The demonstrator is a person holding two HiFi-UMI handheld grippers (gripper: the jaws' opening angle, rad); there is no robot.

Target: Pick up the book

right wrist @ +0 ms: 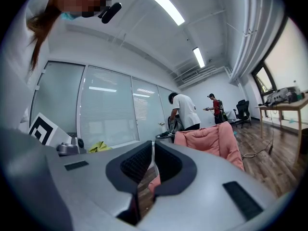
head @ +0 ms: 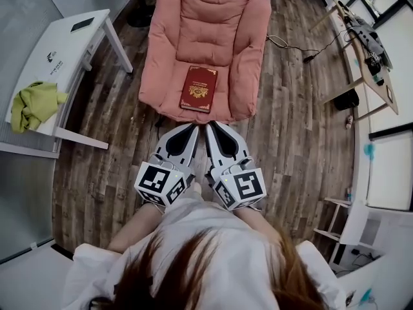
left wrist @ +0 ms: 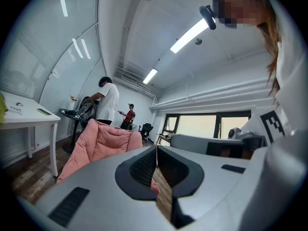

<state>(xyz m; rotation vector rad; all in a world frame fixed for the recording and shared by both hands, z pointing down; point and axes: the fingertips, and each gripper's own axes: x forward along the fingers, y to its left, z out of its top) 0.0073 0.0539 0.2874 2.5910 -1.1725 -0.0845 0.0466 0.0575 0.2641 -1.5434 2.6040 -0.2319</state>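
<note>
A dark red book (head: 199, 89) with a gold emblem lies flat on the seat of a pink cushioned chair (head: 205, 47). My left gripper (head: 192, 128) and right gripper (head: 210, 126) are side by side just in front of the chair's front edge, both pointing level at it and both shut with nothing between the jaws. In the left gripper view the pink chair (left wrist: 101, 146) shows past the closed left gripper (left wrist: 156, 150). In the right gripper view the chair (right wrist: 211, 141) stands beyond the closed right gripper (right wrist: 152, 148). The book is hidden in both gripper views.
A white table (head: 55, 63) with a yellow-green cloth (head: 33, 103) stands at the left. Desks with gear (head: 368, 44) line the right side. A cable (head: 303, 50) trails on the wooden floor beside the chair. Two people (right wrist: 185, 112) stand far behind the chair.
</note>
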